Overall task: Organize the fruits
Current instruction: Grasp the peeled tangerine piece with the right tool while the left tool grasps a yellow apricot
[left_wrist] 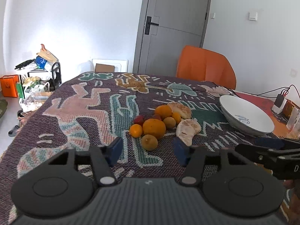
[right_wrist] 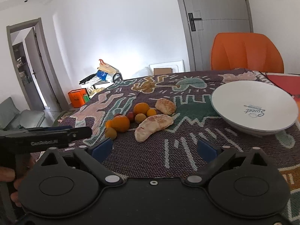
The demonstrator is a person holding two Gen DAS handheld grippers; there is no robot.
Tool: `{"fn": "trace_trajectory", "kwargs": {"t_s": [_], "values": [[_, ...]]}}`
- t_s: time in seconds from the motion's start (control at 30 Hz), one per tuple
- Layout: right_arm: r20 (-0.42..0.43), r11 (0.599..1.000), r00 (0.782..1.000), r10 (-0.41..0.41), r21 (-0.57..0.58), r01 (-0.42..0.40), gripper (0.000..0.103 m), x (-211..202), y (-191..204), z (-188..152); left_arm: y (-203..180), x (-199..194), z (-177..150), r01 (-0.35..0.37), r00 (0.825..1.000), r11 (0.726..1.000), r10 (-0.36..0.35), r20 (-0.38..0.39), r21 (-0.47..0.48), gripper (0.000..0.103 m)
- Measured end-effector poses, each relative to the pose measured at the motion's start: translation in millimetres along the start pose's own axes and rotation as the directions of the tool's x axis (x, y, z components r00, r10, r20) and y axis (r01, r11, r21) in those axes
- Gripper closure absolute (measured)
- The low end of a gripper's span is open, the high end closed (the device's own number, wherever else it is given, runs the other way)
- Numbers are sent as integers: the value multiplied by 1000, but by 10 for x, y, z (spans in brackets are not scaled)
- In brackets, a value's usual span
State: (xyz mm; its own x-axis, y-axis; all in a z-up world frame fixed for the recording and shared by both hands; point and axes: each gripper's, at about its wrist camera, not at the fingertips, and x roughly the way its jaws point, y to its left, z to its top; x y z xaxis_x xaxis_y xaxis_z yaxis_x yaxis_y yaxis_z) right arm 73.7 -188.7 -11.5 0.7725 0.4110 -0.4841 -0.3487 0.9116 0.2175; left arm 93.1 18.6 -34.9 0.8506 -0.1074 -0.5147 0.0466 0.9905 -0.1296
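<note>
A heap of fruit lies on the patterned tablecloth (left_wrist: 75, 112): a large orange (left_wrist: 154, 128), a small orange (left_wrist: 136, 130), a brownish-yellow round fruit (left_wrist: 149, 142), a red fruit (left_wrist: 139, 120) and two peeled pomelo segments (left_wrist: 187, 130). To the right of the heap stands a white bowl (left_wrist: 245, 116) with nothing in it. My left gripper (left_wrist: 148, 152) is open just short of the brownish-yellow fruit, its blue pads not touching it. My right gripper (right_wrist: 154, 149) is open over bare cloth, near the closer pomelo segment (right_wrist: 153, 127) and left of the bowl (right_wrist: 253, 108).
An orange chair (left_wrist: 205, 66) stands behind the table's far edge. A charger with cables (left_wrist: 280, 101) sits at the right end of the table. On the floor to the left are a cluttered cart (left_wrist: 40, 69) and an orange box (left_wrist: 9, 86). A grey door (left_wrist: 174, 24) is behind.
</note>
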Motion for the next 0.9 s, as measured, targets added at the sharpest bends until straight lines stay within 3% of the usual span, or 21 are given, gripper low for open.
{"fn": "trace_trajectory", "kwargs": {"t_s": [0.27, 0.4, 0.57, 0.73, 0.9], "values": [[-10, 1000, 1000, 20, 18, -20, 23, 127, -31, 8, -28, 220, 7, 3, 1000, 1000, -4, -20, -24, 67], [-22, 999, 999, 30, 29, -30, 28, 206, -46, 24, -34, 348, 4, 3, 999, 999, -5, -41, -33, 69], [-54, 997, 997, 63, 51, -60, 48, 330, -63, 31, -23, 490, -5, -8, 998, 999, 4, -60, -51, 71], [-68, 995, 995, 77, 73, -72, 48, 436, -58, 39, 16, 606, -46, -20, 997, 997, 14, -76, -81, 78], [-87, 994, 994, 71, 88, -63, 48, 574, -46, 85, 52, 586, -58, -9, 998, 995, 3, -64, -103, 79]]}}
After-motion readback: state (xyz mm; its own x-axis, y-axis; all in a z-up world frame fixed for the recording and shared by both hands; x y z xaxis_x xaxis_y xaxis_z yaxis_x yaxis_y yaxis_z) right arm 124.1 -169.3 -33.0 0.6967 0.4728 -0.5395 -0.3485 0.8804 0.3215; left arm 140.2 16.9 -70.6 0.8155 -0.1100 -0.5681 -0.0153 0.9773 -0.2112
